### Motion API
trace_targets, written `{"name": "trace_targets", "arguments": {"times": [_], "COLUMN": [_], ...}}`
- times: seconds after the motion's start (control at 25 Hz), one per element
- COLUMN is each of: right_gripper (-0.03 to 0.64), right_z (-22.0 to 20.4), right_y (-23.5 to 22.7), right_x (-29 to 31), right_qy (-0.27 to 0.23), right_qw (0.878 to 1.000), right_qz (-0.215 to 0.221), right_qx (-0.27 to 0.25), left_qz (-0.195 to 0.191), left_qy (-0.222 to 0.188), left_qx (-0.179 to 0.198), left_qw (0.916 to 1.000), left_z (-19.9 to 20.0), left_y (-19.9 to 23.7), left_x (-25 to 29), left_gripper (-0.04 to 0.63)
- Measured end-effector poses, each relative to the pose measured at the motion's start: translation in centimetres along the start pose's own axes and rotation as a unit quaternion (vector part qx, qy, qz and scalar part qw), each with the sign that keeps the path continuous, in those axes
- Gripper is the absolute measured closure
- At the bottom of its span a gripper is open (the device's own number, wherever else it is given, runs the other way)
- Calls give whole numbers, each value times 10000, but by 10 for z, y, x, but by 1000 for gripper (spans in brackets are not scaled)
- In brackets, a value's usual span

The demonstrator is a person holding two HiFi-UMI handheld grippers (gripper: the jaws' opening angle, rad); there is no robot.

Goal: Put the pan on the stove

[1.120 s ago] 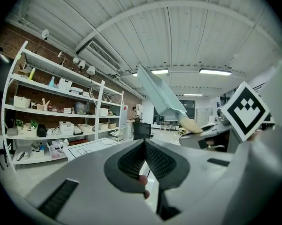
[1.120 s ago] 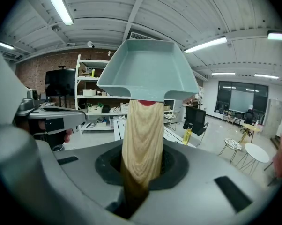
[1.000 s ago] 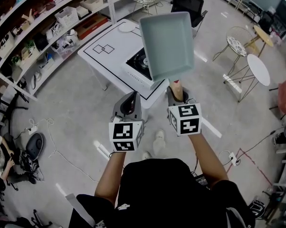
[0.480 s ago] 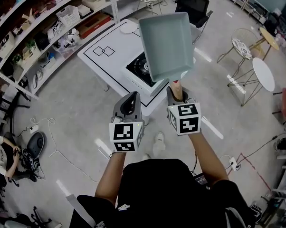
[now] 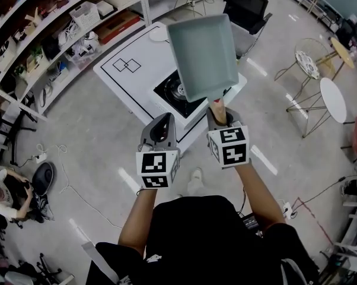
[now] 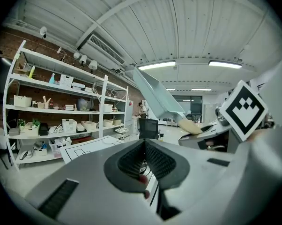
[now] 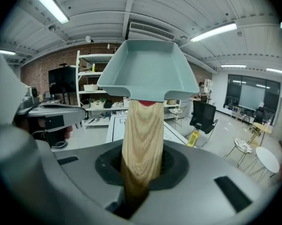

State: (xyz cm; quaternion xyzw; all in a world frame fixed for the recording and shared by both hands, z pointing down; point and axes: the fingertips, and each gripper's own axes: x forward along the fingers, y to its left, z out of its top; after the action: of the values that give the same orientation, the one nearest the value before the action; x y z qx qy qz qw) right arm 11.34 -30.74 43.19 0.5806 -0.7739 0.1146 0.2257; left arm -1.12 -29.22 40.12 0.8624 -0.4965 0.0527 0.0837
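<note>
Place: robotics lab or workshop.
Storage: open white shelving (image 5: 60,34) holding bins and parts.
Work surface: white table (image 5: 137,85) with marked outlines (image 5: 126,65).
Structure: concrete floor (image 5: 89,129), brick wall (image 7: 35,71).

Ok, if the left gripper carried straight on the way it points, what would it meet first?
Probably the near edge of the white table, by the portable stove. The left gripper points only slightly down, so it could clear the tabletop and head for the black chair; depth is unclear.

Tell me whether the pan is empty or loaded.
Empty. The head view looks into the pan and shows only its bare grey-green inside. The right claw grips its wooden handle.
</note>
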Motion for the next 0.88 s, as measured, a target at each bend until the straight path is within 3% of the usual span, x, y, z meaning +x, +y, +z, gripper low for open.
{"name": "trace_targets", "arguments": {"times": [0.88], "right_gripper": [569], "right_z": [-11], "right_y": [-37], "right_x": [84], "right_qy": [938], "right_qw": [9925], "right_qz": [640], "right_qx": [-453], "left_qz": [450], "left_qy": [249], "left_qx": [-71], "left_qw": [9987], "left_z": [-3], "left_y": [18], "left_x": [72], "left_gripper": [586]}}
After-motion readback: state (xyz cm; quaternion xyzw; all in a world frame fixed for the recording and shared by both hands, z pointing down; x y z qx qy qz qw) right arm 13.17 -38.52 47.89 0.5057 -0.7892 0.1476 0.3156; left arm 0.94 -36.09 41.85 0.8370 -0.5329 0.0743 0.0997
